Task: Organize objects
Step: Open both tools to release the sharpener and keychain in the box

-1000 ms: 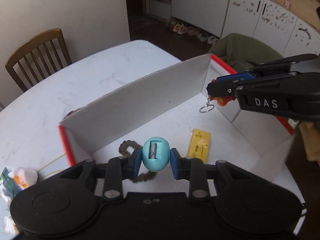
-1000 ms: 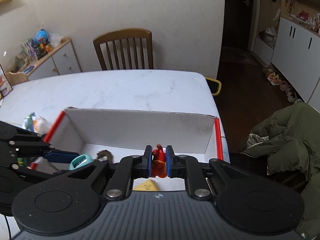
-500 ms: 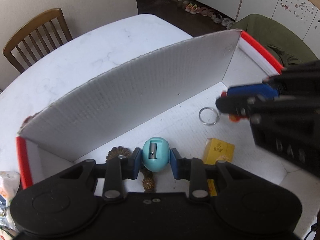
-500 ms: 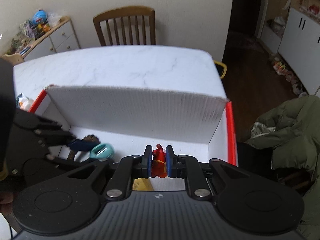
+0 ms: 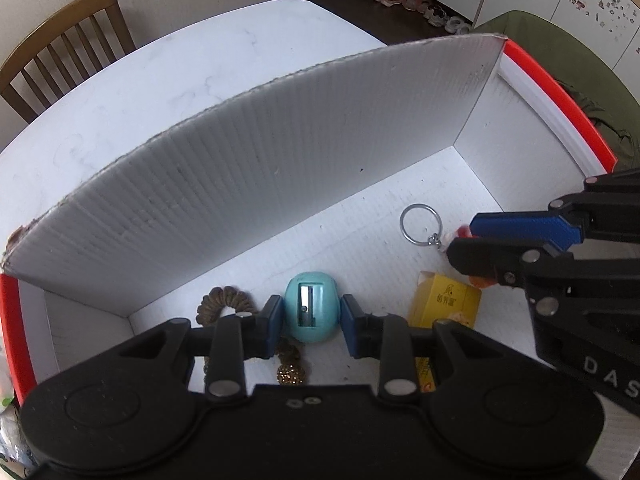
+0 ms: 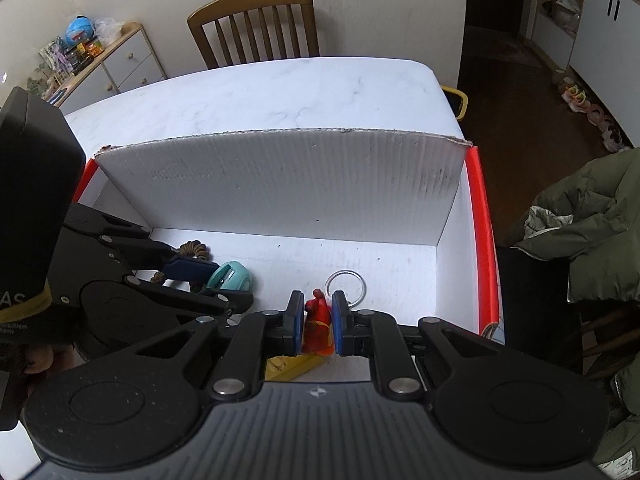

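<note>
Compared with a second ago, both claws have been lowered deep into the white box (image 5: 280, 168), so drop-off looks close. The teal sharpener (image 5: 310, 307) is seen slightly loose between the left claw (image 5: 309, 318) pads; the red keychain figure (image 6: 317, 326) is pinched in the right claw (image 6: 316, 322), ring (image 6: 345, 287) resting on the box floor.

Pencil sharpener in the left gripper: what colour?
Light teal pencil sharpener with a silver blade; clearest in the left wrist view, between the left gripper pads.
</note>
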`<state>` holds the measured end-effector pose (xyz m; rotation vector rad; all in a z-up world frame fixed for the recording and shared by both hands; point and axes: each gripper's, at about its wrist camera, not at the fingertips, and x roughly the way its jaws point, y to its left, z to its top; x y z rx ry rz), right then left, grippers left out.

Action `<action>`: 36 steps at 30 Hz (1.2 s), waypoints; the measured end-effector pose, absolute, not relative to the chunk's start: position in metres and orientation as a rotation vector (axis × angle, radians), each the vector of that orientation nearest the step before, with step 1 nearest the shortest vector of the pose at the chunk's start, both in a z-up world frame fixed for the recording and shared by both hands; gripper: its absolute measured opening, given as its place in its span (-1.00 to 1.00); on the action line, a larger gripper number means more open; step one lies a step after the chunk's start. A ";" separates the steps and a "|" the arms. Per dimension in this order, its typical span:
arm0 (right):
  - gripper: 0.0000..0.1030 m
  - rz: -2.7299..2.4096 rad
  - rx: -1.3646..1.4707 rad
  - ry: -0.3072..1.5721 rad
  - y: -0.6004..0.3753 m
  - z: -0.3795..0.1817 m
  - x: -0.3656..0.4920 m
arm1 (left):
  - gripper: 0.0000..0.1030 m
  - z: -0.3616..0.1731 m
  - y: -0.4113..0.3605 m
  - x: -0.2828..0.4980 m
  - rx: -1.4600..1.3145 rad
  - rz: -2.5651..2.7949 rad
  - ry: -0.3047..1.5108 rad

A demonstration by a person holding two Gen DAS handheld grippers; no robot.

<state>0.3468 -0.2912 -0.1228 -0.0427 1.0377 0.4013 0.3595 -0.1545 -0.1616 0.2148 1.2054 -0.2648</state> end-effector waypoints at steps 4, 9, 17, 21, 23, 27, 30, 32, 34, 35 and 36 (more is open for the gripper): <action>-0.72 0.406 -0.023 1.047 -0.294 -0.121 0.344 | -0.32 -0.160 -0.152 0.357 0.202 -0.265 1.211; -0.66 0.426 0.014 1.031 -0.301 -0.112 0.337 | 0.04 -0.152 -0.150 0.349 0.174 -0.287 1.195; -0.42 0.424 0.056 0.976 -0.313 -0.089 0.324 | 0.10 -0.137 -0.147 0.338 0.126 -0.297 1.153; -0.42 0.423 0.057 0.951 -0.315 -0.079 0.314 | 0.11 -0.123 -0.139 0.328 0.092 -0.312 1.125; -0.42 0.426 0.056 0.940 -0.316 -0.073 0.309 | 0.13 -0.115 -0.136 0.321 0.078 -0.319 1.107; -0.41 0.435 0.058 0.920 -0.314 -0.061 0.298 | 0.15 -0.096 -0.131 0.307 0.057 -0.337 1.065; -0.41 0.448 0.049 0.896 -0.310 -0.052 0.287 | 0.17 -0.080 -0.131 0.295 0.047 -0.349 1.028; -0.41 0.457 0.047 0.878 -0.307 -0.046 0.279 | 0.20 -0.069 -0.128 0.285 0.050 -0.359 0.991; -0.41 0.468 0.050 0.861 -0.303 -0.040 0.270 | 0.23 -0.060 -0.125 0.276 0.045 -0.360 0.963; -0.40 0.471 0.050 0.852 -0.301 -0.037 0.266 | 0.23 -0.055 -0.122 0.272 0.039 -0.359 0.953; -0.37 0.473 0.050 0.842 -0.299 -0.034 0.262 | 0.23 -0.051 -0.119 0.268 0.035 -0.359 0.943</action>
